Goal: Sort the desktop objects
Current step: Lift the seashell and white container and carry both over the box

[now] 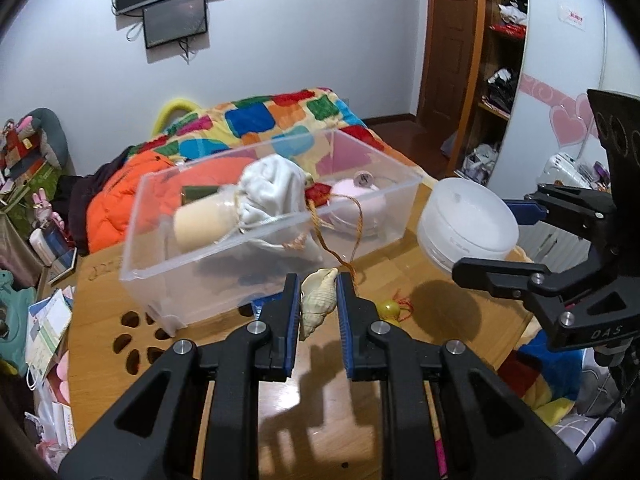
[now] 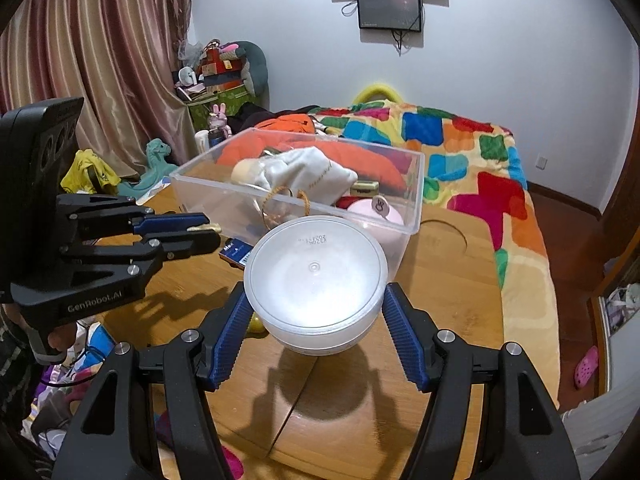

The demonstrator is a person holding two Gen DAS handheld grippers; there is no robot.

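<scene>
My left gripper (image 1: 318, 285) is shut on a cream spiral seashell (image 1: 317, 304), lifted above the wooden table (image 1: 408, 268). In the right wrist view the left gripper (image 2: 212, 230) shows at the left, with only a sliver of the seashell (image 2: 199, 229) between its pads. My right gripper (image 2: 315, 300) is shut on a white round container (image 2: 316, 276), held off the table; the right gripper (image 1: 494, 240) and the container (image 1: 466, 216) also appear in the left wrist view. Just beyond both stands a clear plastic box (image 1: 168, 256) (image 2: 418, 184) holding a white cloth pouch (image 1: 276, 188), a cream cylinder and a pink round item (image 2: 378, 214).
A yellow ball with red string (image 1: 389, 309) and a blue card (image 2: 236, 254) lie on the table near the box. Paw-shaped cut-outs (image 1: 136, 336) pierce the tabletop at the left. A bed with a colourful quilt (image 2: 480, 152) lies behind; clutter crowds the floor on the left.
</scene>
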